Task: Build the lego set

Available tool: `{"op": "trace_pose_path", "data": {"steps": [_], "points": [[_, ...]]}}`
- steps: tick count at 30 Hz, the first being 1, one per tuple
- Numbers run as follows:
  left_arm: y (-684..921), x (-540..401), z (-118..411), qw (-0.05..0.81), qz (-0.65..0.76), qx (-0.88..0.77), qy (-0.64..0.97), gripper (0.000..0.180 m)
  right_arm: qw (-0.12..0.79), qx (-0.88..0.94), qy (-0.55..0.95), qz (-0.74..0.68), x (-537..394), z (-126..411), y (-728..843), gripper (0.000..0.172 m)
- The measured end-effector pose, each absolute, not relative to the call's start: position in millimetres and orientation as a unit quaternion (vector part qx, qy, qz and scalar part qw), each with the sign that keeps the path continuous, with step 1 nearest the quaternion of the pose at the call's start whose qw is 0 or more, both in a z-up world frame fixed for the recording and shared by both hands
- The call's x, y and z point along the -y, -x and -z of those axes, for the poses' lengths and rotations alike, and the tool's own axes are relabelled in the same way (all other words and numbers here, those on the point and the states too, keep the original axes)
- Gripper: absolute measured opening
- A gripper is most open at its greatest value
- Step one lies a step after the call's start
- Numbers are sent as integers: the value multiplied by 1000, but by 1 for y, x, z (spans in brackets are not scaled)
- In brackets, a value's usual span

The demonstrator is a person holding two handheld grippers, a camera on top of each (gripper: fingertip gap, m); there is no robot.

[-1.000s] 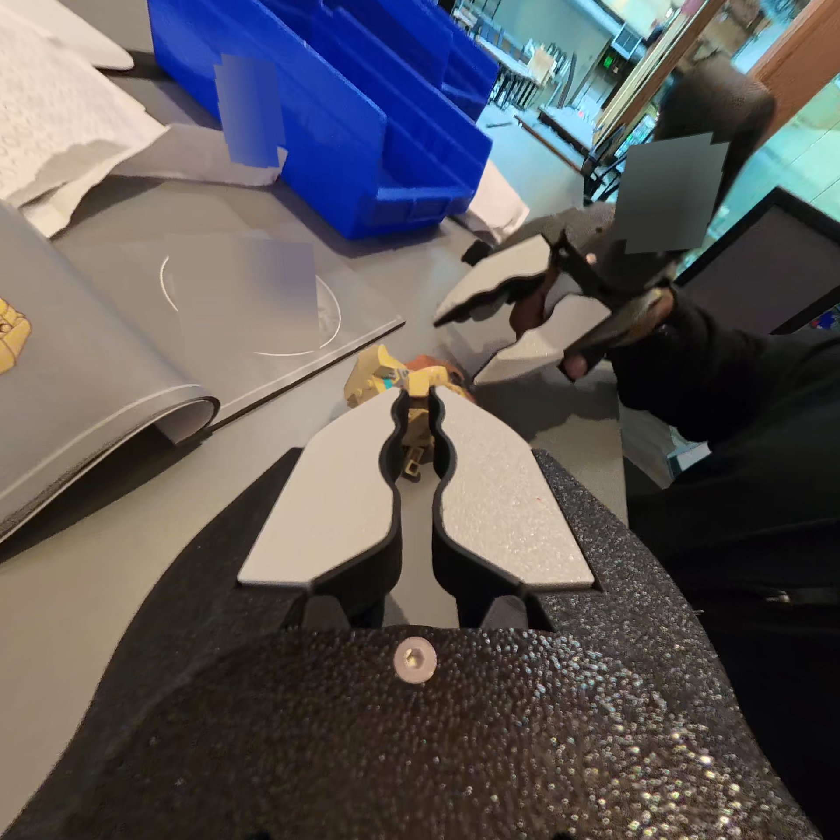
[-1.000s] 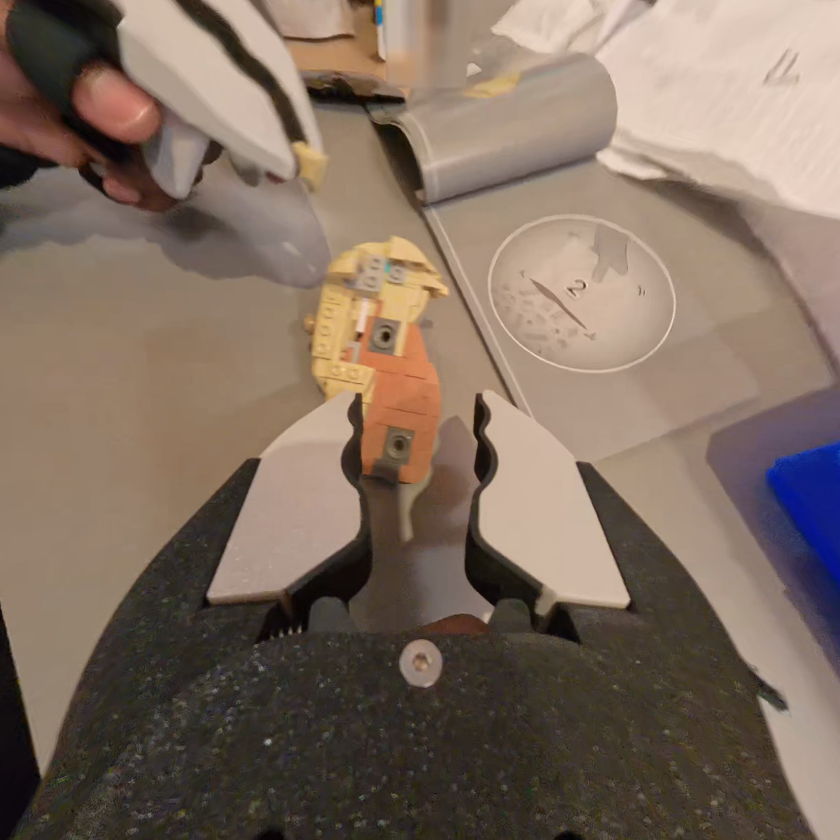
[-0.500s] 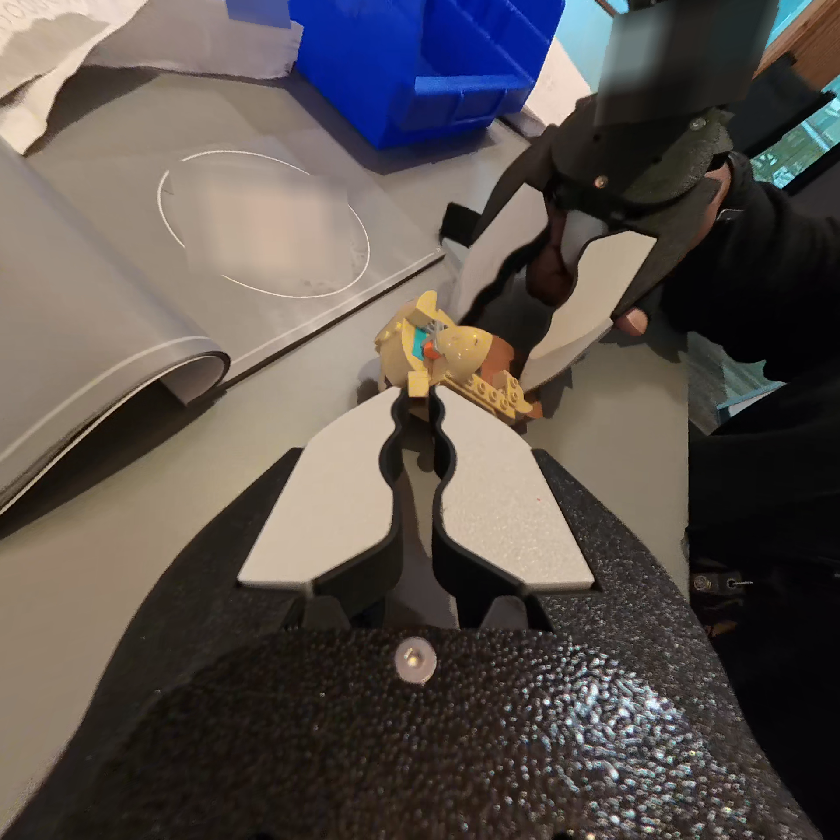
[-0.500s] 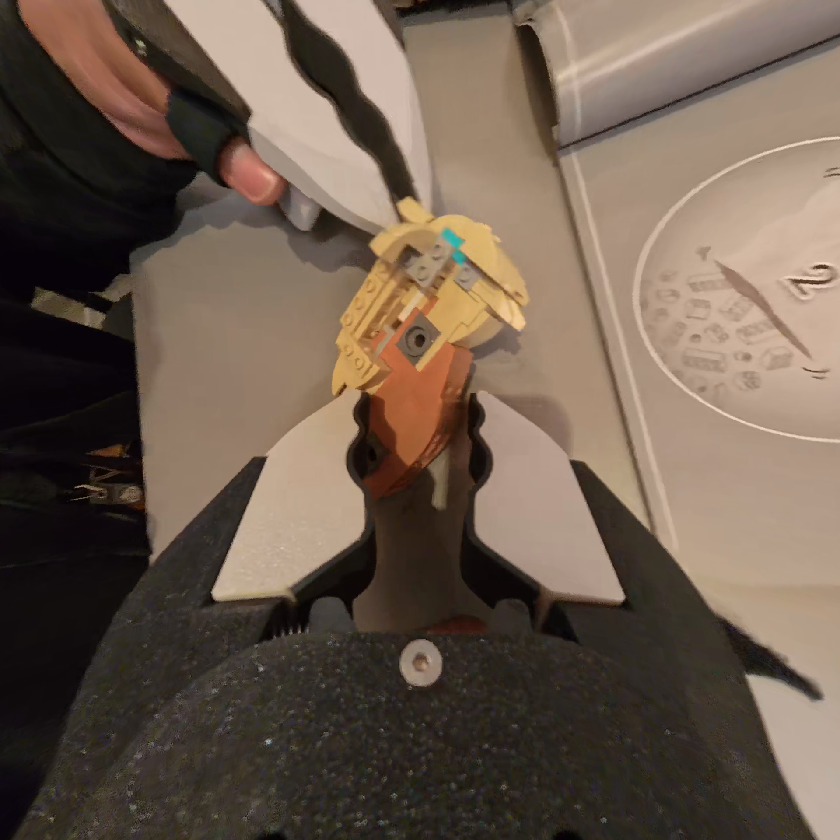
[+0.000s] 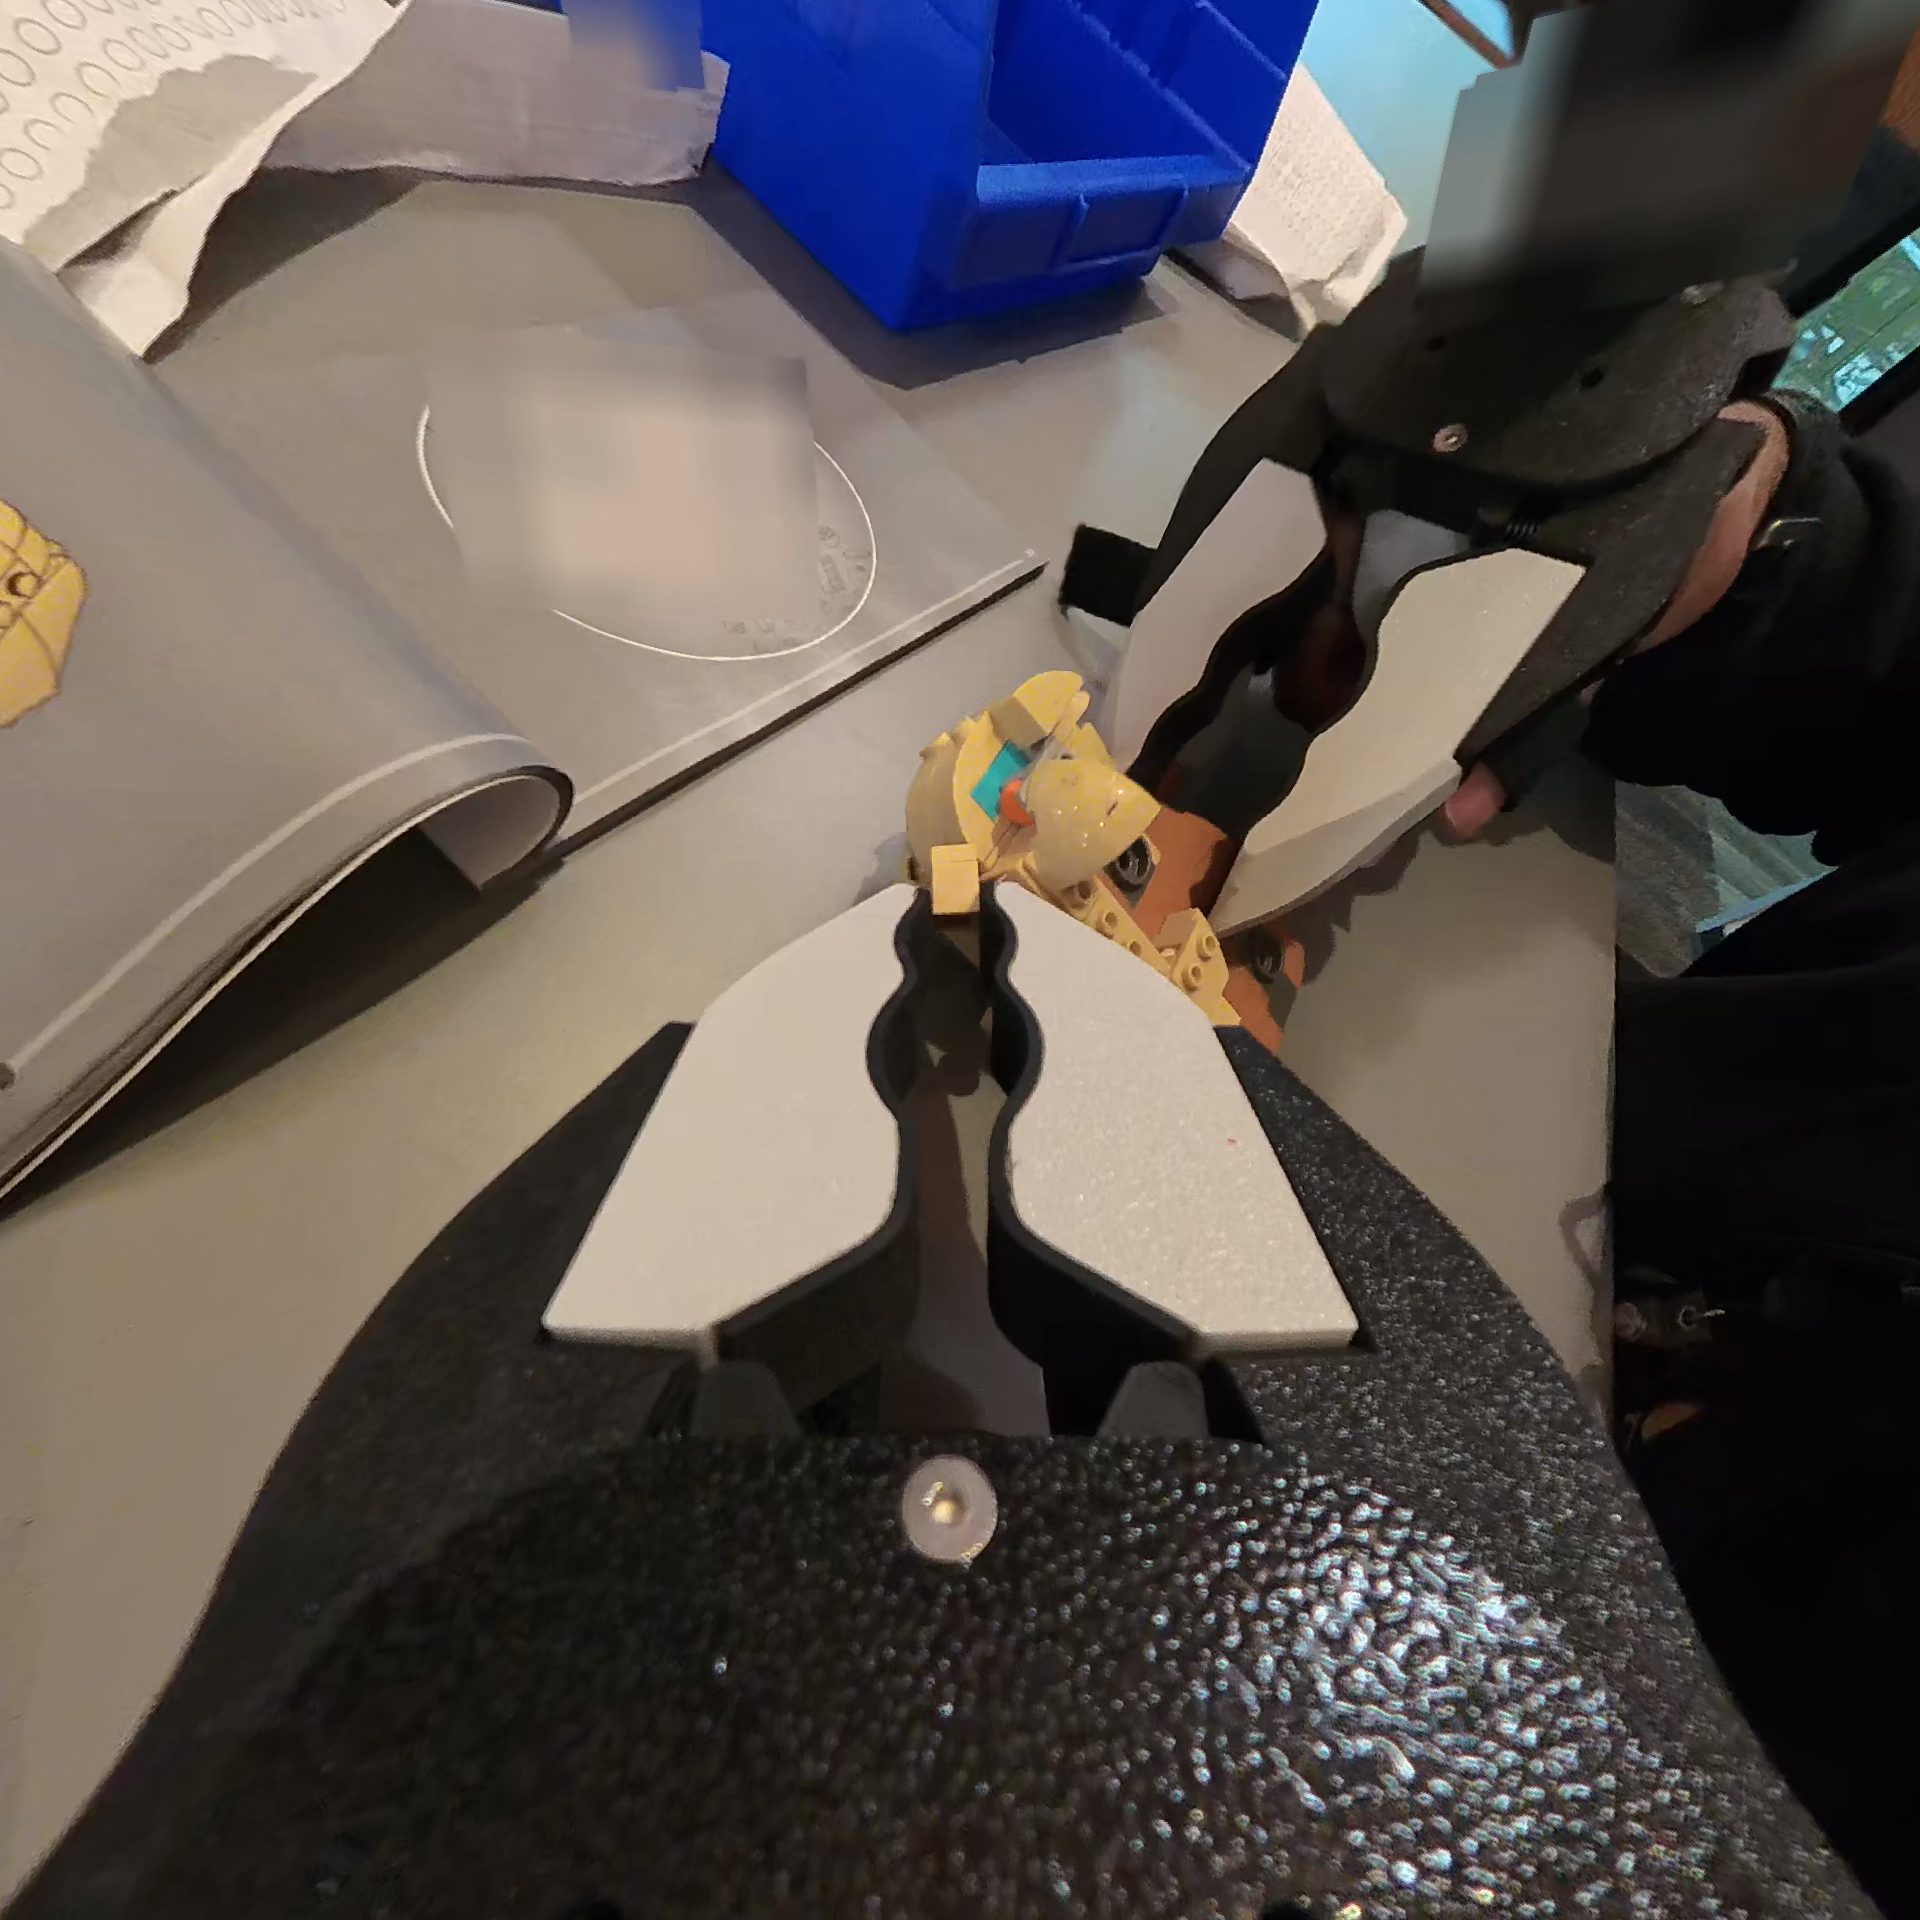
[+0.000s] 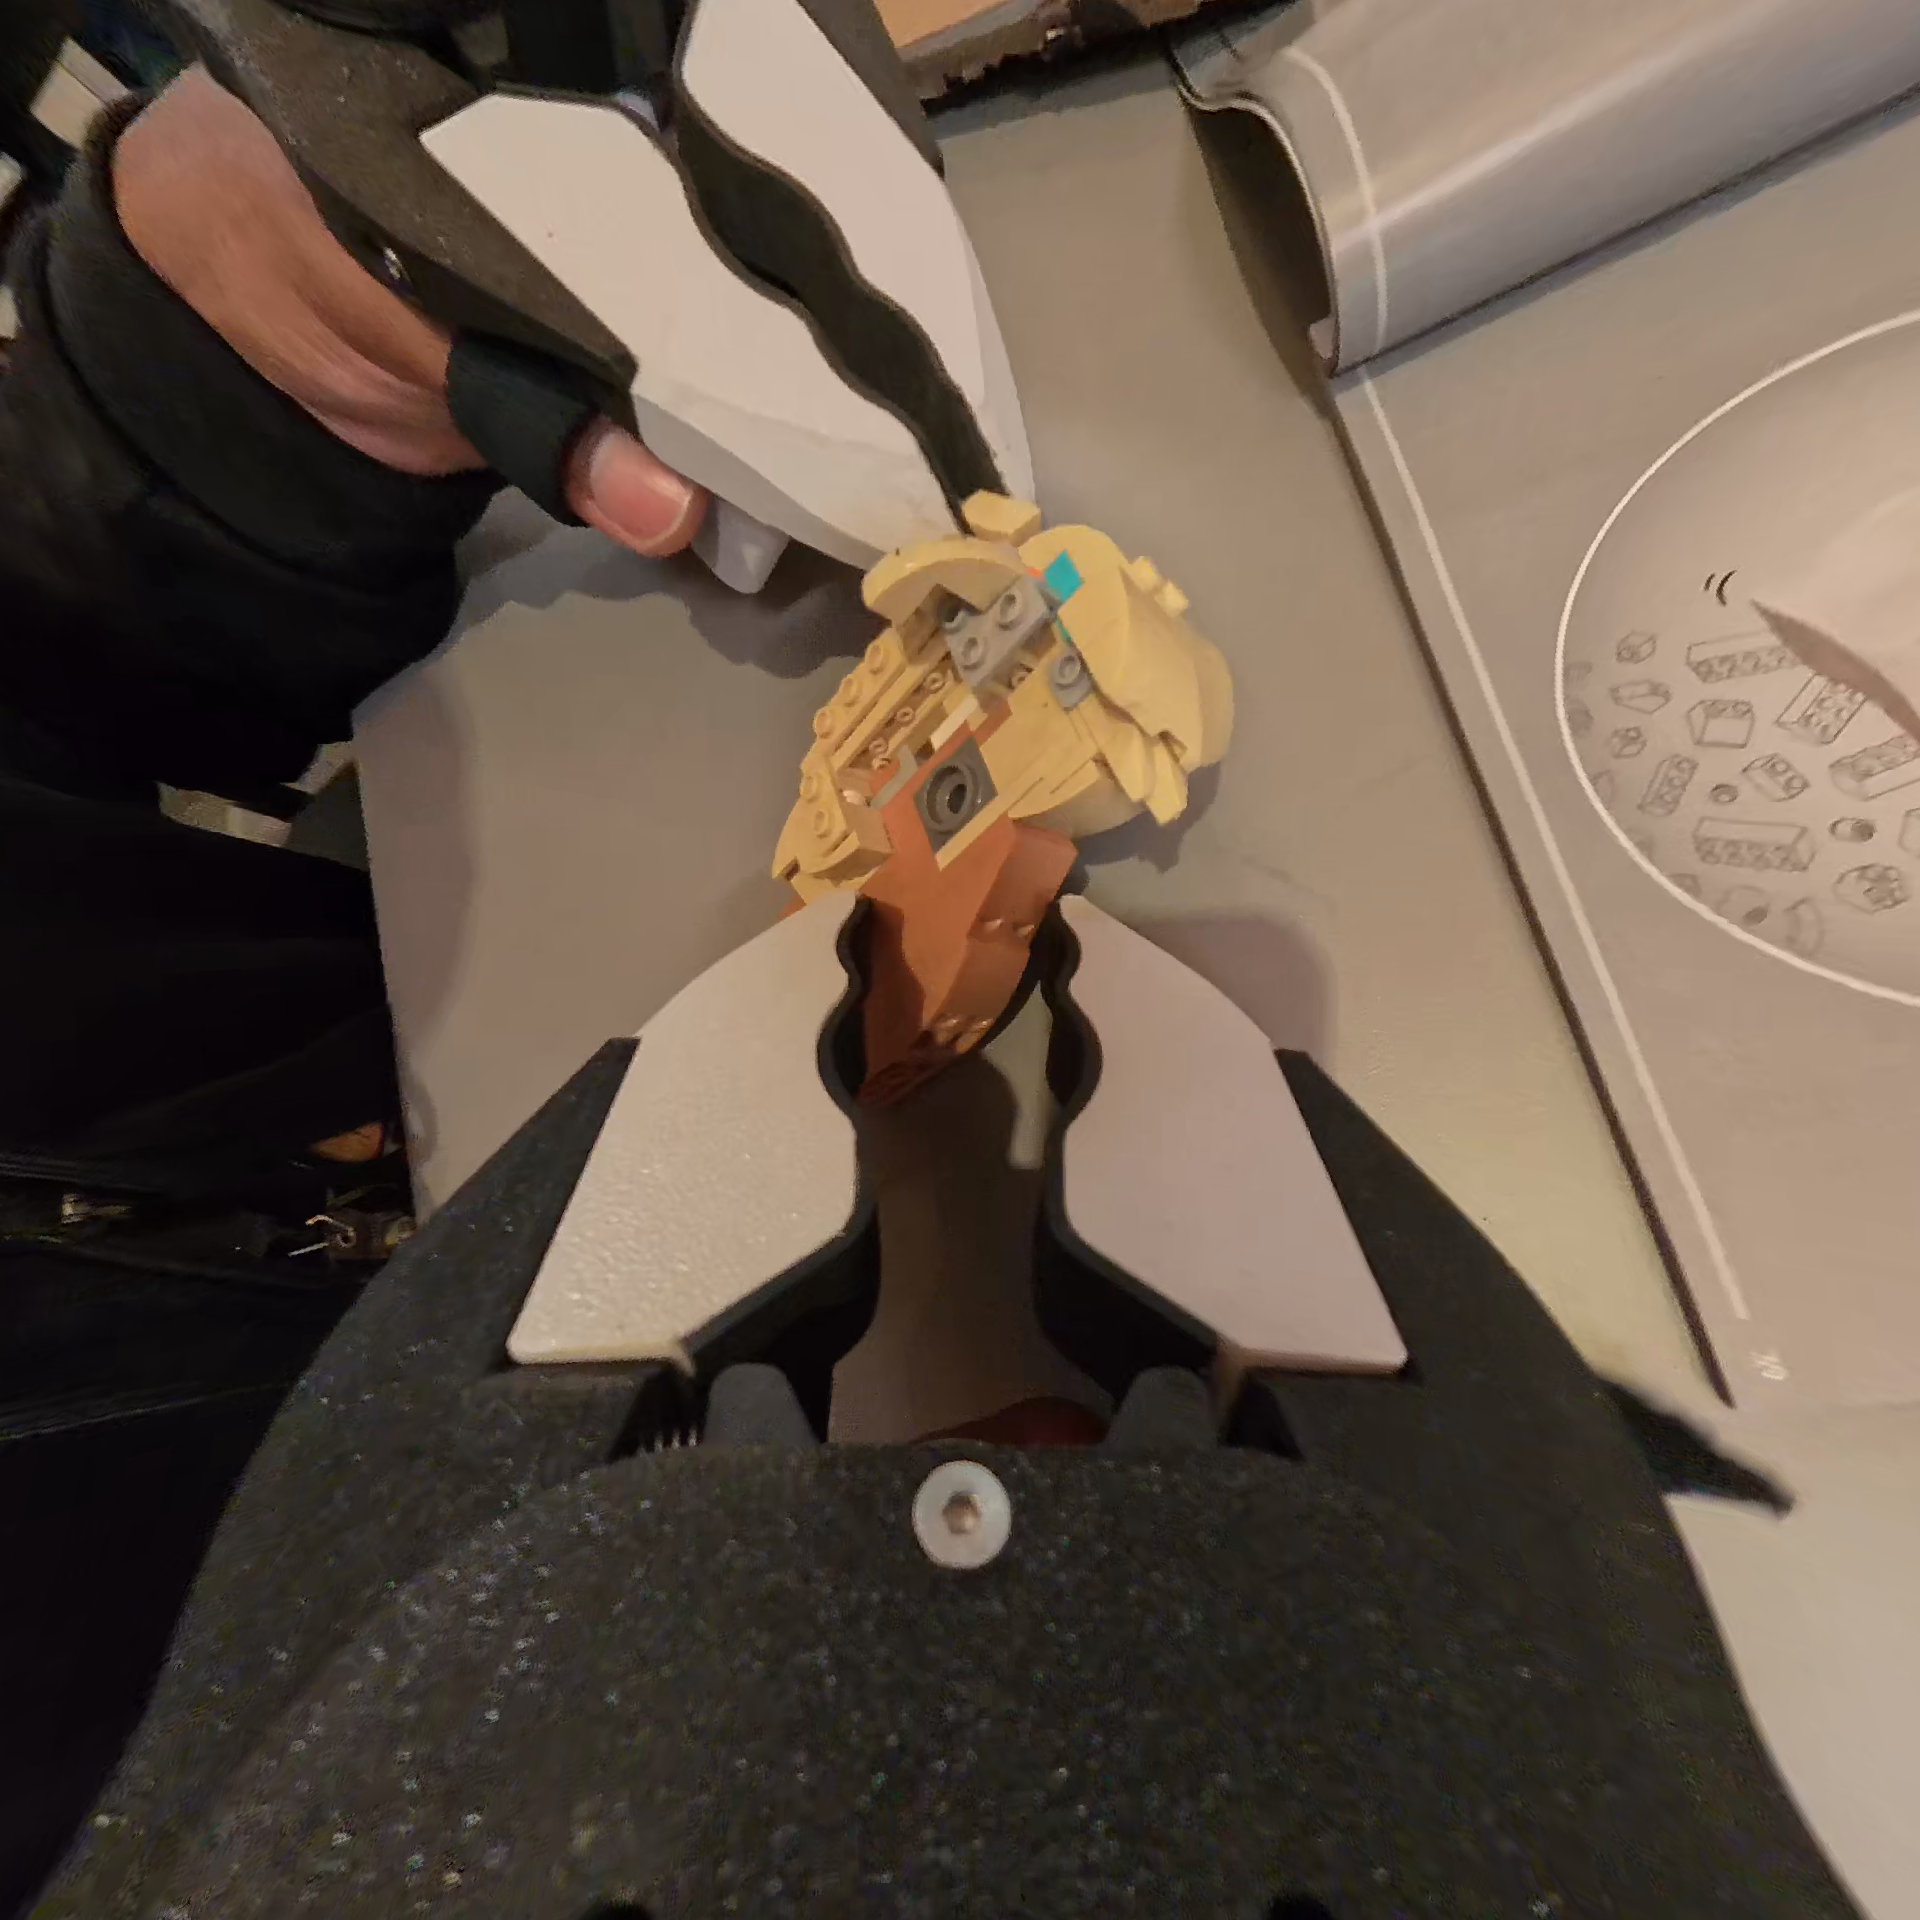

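Since a second ago both tongs have closed in on the brick model, and the right pair has narrowed from wide apart onto the model's brown end; the left pair keeps the same narrow gap on its small tan brick.

Left wrist view: left gripper (image 5: 958,904) has its tongs nearly together, clamped on a small tan brick (image 5: 956,878) at the fingertips. That brick sits right against the near side of the brick model (image 5: 1049,821), a tan build with a teal spot and a brown rear part; whether brick and model touch, cannot tell. Beyond the model on its right, the right gripper (image 5: 1226,821) comes in with a gloved hand (image 5: 1704,582) behind it, its fingers on either side of the model's brown part. Left of the model lies an open grey booklet (image 5: 312,644) with a curled page. Behind the model, further back, a blue bin (image 5: 966,166) and white paper (image 5: 135,114). All on a grey table (image 5: 260,1247).

Right wrist view: right gripper (image 6: 954,914) is clamped on the brown end of the brick model (image 6: 997,717), both pads pressed against its sides. The model's tan head points away from the camera. At the far top of the model the left gripper (image 6: 982,499) pinches the small tan brick (image 6: 1000,514) close to the model, held by a hand (image 6: 312,312). Right of the model, the booklet (image 6: 1662,727) shows a printed circle.
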State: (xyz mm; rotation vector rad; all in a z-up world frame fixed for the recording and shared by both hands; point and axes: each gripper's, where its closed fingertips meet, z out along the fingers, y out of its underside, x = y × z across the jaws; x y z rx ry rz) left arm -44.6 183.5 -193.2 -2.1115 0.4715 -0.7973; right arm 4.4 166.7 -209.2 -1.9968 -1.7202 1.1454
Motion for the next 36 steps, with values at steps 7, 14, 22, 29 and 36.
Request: {"op": "trace_pose_path", "data": {"steps": [7, 14, 22, 29, 36], "points": [[54, -176, 185, 421, 319, -193, 827, 7, 235, 678, 642, -272, -171, 196, -2, 26], [70, -167, 179, 438, 329, -180, 817, 7, 291, 758, 567, -144, -169, 192, 0, 22], [73, -161, 176, 451, 329, -189, 808, 7, 368, 796, 480, 15, -174, 191, 0, 21], [67, -161, 171, 467, 328, -215, 792, 7, 408, 792, 447, 77, -169, 192, 1, 20], [68, -162, 158, 503, 340, -227, 761, 7, 433, 783, 438, 85, -168, 192, 3, 20]]}}
